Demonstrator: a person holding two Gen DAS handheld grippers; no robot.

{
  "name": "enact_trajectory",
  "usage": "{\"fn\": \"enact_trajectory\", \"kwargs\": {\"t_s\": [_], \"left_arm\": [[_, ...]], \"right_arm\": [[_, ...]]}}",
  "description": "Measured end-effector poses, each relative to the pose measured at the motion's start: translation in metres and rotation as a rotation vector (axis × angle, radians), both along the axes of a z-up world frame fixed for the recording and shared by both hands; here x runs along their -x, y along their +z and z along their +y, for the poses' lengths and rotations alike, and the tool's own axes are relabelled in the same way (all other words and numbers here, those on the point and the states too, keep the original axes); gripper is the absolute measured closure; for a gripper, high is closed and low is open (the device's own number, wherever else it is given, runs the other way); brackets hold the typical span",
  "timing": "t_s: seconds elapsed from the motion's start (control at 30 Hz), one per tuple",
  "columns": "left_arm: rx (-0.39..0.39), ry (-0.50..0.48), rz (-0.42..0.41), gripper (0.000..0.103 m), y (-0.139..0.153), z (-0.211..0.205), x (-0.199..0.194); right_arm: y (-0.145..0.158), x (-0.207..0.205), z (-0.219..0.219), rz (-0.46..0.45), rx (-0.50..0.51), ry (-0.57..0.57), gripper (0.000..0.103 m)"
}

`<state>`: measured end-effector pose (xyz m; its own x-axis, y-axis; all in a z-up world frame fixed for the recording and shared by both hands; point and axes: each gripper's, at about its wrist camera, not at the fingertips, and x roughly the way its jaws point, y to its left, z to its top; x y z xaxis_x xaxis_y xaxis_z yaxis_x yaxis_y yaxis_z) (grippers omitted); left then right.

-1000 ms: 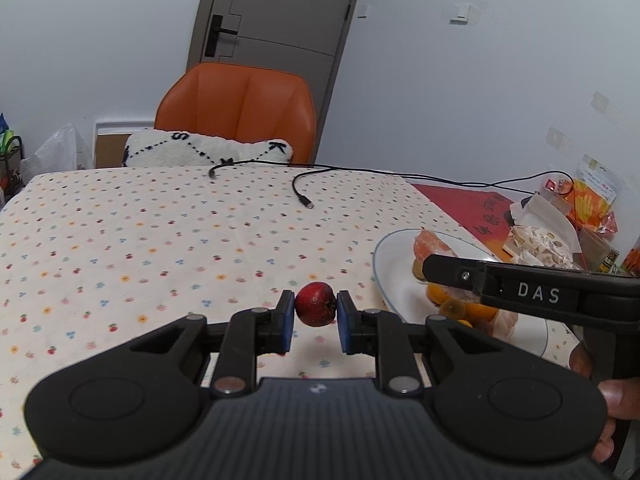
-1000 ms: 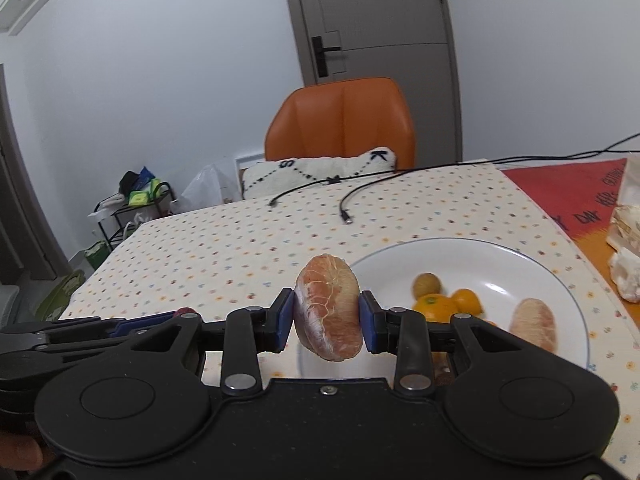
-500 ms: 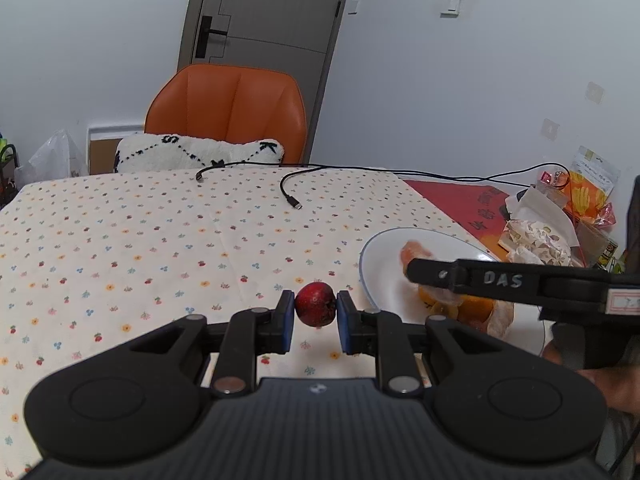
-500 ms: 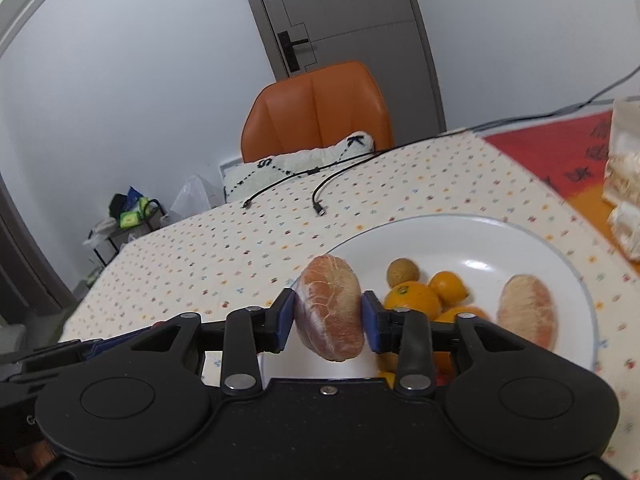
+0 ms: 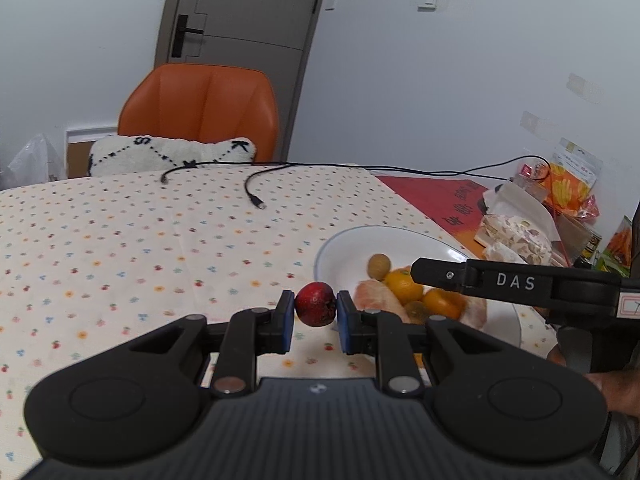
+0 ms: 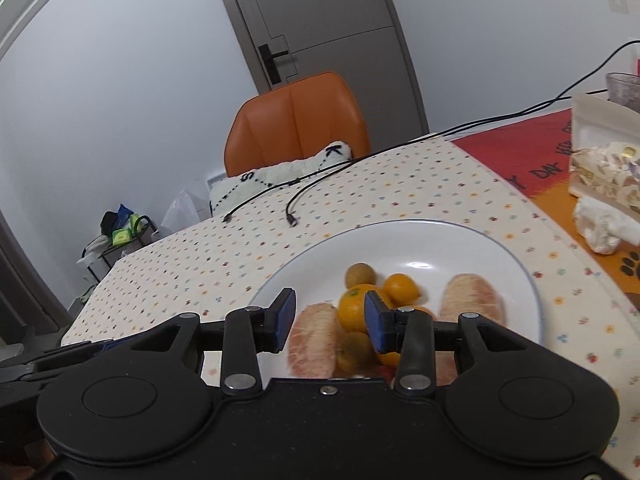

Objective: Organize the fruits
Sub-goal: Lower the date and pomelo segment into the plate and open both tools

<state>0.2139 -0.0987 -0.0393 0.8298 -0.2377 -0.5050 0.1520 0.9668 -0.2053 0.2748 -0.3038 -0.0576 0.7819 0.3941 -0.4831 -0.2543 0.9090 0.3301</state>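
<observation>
A small red fruit (image 5: 315, 309) sits clamped between the left gripper (image 5: 314, 320) fingers above a dotted tabletop (image 5: 120, 248), the white plate (image 6: 472, 248) just to their right. The right gripper (image 6: 330, 320) fingers stand spread and empty over the plate, a peeled citrus piece (image 6: 314, 340) lying below between them beside oranges (image 6: 354, 308). Beyond the fingers, black cables (image 5: 256, 196) cross the cloth toward an orange chair (image 6: 296, 120) and a grey door (image 5: 240, 40).
</observation>
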Motion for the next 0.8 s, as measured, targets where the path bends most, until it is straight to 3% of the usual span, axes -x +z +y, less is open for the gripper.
{"fn": "enact_trajectory", "kwargs": {"t_s": [0.33,0.43,0.8], "left_arm": [[0.009,-0.066,0.007,0.082,-0.002,-0.026,-0.001],[0.017,-0.085,0.007,0.082,-0.001,-0.031,0.000],[0.015,0.002,0.021,0.075,0.003,-0.010,0.006]], "right_arm": [[-0.003,0.008,-0.023,0.010,-0.005,-0.036,0.062],[-0.003,0.011,-0.027,0.009,-0.008,-0.043,0.058],[-0.008,0.020,-0.025,0.018,-0.017,-0.027,0.057]]}}
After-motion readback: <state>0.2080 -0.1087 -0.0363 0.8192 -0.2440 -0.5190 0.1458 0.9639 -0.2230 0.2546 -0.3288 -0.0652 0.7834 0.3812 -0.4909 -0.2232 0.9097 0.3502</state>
